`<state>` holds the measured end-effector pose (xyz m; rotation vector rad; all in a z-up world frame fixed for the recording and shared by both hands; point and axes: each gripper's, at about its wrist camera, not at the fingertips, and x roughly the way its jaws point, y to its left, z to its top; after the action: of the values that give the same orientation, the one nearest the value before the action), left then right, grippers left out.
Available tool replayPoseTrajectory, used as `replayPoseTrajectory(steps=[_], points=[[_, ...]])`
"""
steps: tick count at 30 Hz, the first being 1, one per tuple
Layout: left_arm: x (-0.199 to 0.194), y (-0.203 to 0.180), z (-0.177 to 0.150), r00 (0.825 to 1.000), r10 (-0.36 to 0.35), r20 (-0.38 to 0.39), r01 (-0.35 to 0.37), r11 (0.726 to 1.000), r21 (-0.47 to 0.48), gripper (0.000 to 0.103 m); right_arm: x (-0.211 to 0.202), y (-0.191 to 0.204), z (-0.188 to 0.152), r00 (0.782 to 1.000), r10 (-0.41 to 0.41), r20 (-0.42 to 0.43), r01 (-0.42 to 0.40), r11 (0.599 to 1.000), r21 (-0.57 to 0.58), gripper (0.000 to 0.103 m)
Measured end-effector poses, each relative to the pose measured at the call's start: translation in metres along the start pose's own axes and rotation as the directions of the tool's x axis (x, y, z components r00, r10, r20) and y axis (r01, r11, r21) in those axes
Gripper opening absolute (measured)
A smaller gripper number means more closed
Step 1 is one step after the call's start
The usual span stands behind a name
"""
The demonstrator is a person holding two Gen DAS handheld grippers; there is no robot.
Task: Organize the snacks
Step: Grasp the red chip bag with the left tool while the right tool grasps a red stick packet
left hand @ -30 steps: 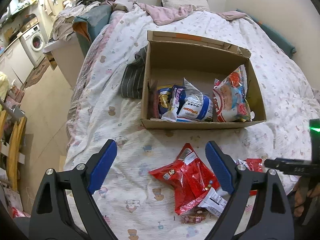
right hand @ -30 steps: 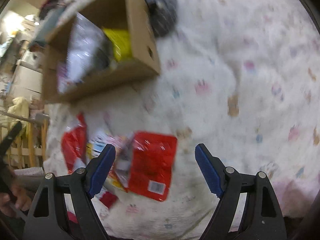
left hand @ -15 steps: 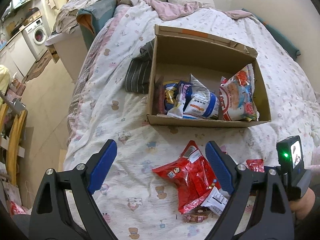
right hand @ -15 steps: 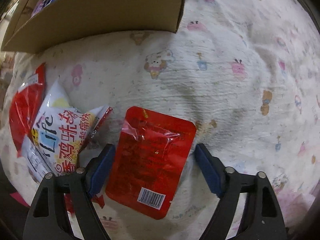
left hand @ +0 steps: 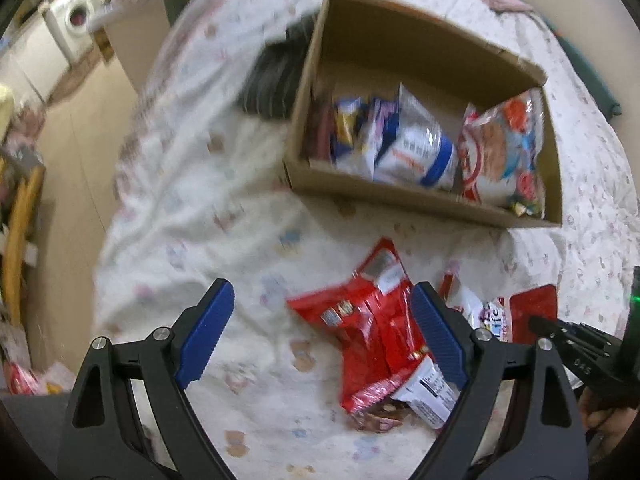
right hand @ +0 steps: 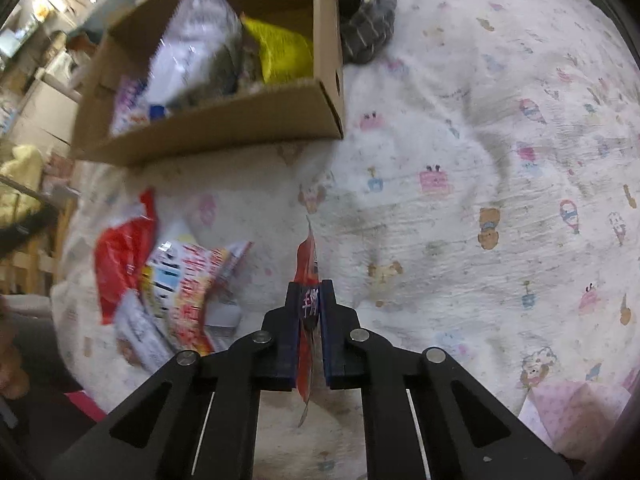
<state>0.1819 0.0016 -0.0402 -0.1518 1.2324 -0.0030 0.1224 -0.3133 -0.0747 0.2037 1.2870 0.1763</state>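
Flat red packet [right hand: 307,264] is pinched edge-on between the just-closed jaws of the right gripper [right hand: 310,300], lifted clear of the bedsheet [right hand: 460,140]. Left gripper [left hand: 320,328] is spread wide, nothing held; a crinkled red bag [left hand: 368,332] lies on the sheet between its fingers, untouched. Cardboard box [left hand: 404,196], far side, is seen holding glossy snack bags. Only the left view shows the box's full contents. Only the right view shows the pinch and a yellow bag [right hand: 284,54] in the box.
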Motion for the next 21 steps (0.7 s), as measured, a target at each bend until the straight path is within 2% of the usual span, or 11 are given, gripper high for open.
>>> replayPoseTrajectory(steps=[5, 7, 12, 15, 19, 21], points=[[0.032, -0.009, -0.005, 0.992, -0.050, -0.114, 0.042, 0.996, -0.074, 0.088, -0.023, -0.012, 0.014, 0.995, 0.044, 0.086, -0.049, 0.998, 0.051, 0.009], [0.047, -0.015, -0.006, 0.986, -0.052, -0.160, 0.038, 0.995, -0.089, 0.088, -0.030, -0.017, 0.016, 0.993, 0.054, 0.101, -0.061, 0.996, 0.067, 0.009], [0.077, -0.028, -0.010, 0.975, -0.004, -0.222, -0.019, 0.994, -0.103, 0.088, -0.030, -0.018, 0.021, 0.992, 0.060, 0.108, -0.068, 0.995, 0.071, 0.009], [0.091, -0.036, -0.015, 0.965, 0.002, -0.264, -0.022, 0.997, -0.071, 0.088, -0.031, -0.017, 0.020, 0.992, 0.063, 0.107, -0.070, 0.995, 0.070, 0.009], [0.090, -0.038, -0.019, 0.969, 0.022, -0.247, -0.034, 0.998, -0.048, 0.088, -0.032, -0.015, 0.019, 0.992, 0.066, 0.111, -0.073, 0.995, 0.061, 0.009], [0.090, -0.040, -0.020, 0.970, 0.022, -0.241, -0.030, 0.999, -0.034, 0.083, -0.033, -0.015, 0.019, 0.991, 0.071, 0.115, -0.078, 0.995, 0.059, 0.009]])
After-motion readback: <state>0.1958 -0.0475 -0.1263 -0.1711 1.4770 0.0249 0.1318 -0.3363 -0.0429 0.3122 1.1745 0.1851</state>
